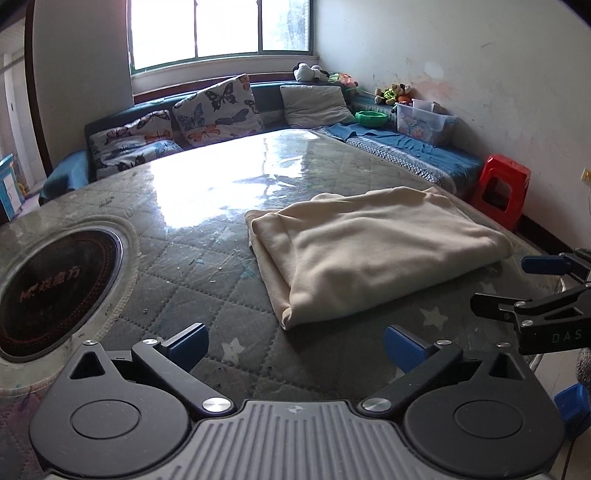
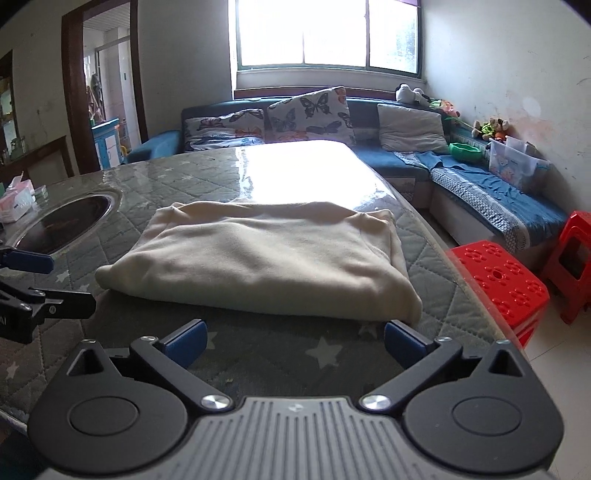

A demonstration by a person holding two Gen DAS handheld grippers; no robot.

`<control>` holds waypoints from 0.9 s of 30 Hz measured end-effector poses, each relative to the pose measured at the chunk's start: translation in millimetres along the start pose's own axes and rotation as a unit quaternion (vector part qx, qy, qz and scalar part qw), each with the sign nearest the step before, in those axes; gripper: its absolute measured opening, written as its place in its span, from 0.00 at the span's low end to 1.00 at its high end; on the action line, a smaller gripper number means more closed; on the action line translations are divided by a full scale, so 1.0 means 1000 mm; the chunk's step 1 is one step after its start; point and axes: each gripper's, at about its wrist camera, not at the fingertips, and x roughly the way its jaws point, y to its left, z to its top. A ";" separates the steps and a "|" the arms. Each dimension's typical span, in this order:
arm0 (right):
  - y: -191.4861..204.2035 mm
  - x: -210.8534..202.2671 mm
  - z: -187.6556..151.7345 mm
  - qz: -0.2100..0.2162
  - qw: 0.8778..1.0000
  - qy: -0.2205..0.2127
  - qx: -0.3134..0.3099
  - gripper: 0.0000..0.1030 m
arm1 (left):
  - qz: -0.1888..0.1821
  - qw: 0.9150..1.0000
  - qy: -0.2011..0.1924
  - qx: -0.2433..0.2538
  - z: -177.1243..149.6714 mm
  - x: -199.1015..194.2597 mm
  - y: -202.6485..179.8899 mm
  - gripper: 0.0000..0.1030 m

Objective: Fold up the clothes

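Left claw released, jaws spread wide, nothing between the pads; it hangs over bare quilted counter just short of the garment's near corner. Right claw likewise released and empty, its right pad just beside the garment's near edge, not pressing it.

Cream folded garment lies flat on the counter, well apart from the round inset cooktop, close to the counter edge nearest the red stool.

Risk (judgement): the glossy cover looks slippery; a one-sided nudge at the garment could slide the stack toward that edge or spring the top layer open. Thick fleece-like layers may also relax unaided.

Orientation: a rough rectangle, long axis running across the right wrist view, roughly parallel to the near counter edge; rounded fold edge faces the claws, looser layered ends face the window.
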 end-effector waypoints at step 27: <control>0.006 0.002 0.006 -0.012 1.000 -0.005 -0.005 1.00 | 0.013 1.000 -0.015 -0.002 -0.006 -0.007 -0.004 1.00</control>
